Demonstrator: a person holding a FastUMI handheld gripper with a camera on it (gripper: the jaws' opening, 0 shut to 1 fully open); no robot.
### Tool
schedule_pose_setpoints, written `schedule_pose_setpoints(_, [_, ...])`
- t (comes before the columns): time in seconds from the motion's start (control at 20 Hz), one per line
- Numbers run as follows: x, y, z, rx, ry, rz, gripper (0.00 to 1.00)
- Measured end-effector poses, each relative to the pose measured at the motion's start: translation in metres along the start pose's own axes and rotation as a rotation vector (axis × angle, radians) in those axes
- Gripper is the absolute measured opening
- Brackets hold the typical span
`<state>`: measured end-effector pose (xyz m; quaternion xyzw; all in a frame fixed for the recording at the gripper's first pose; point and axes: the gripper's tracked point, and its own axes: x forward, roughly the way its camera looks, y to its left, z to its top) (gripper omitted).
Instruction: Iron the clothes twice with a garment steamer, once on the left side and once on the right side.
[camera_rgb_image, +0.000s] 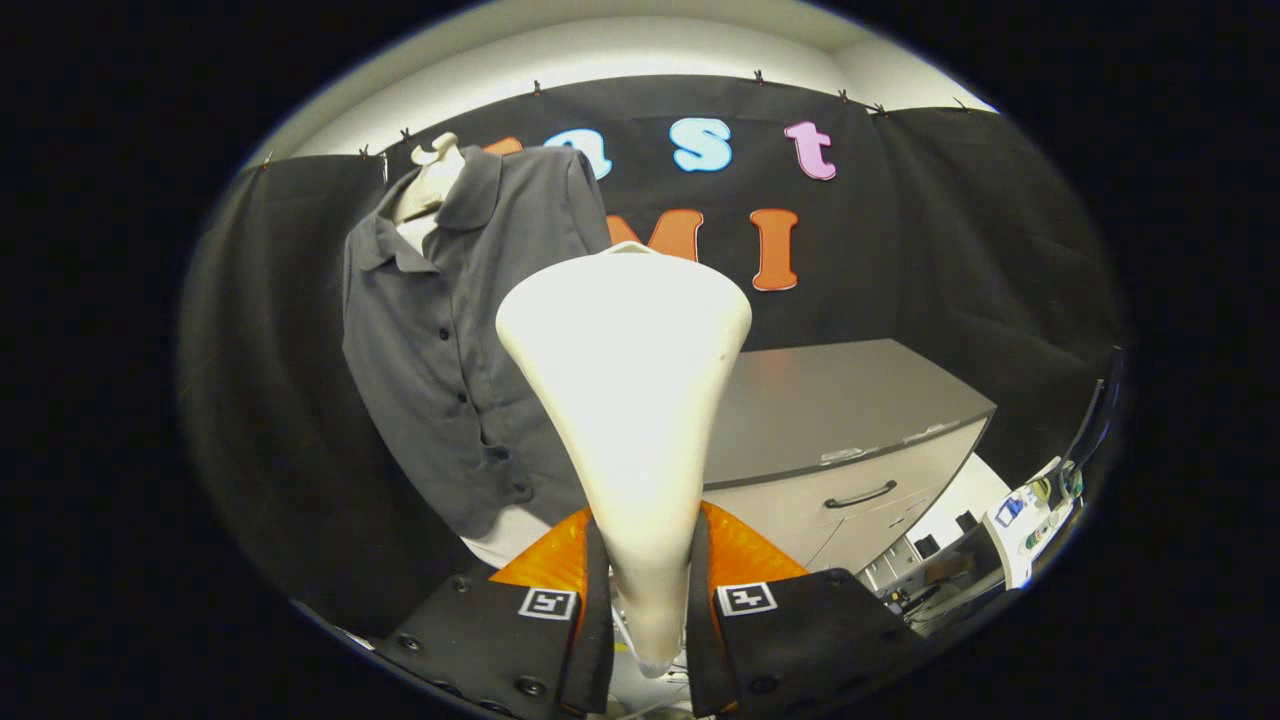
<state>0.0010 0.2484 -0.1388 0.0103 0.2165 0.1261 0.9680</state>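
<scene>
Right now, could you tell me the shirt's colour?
Dark grey shirt with dark buttons, seen in the gripper view.

Black cloth clipped along its top edge walls the booth below a pale ceiling. A grey-topped cabinet with a dark drawer handle stands against it.

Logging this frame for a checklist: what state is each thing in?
Gripper: shut on the steamer's handle.
White cone-shaped garment steamer: held upright between the fingers, head away from the shirt.
Dark grey buttoned shirt: hanging on a pale mannequin, buttoned.
Grey-topped cabinet: drawer closed.
</scene>
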Motion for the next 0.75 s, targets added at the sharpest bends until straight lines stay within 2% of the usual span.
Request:
schedule_pose_setpoints(0.25, [-0.033, -0.010, 0.044, -0.007, -0.101, 0.038, 0.37])
schedule_pose_setpoints(0.75, [-0.079, -0.050, 0.085, -0.007, -0.226, 0.011, 0.37])
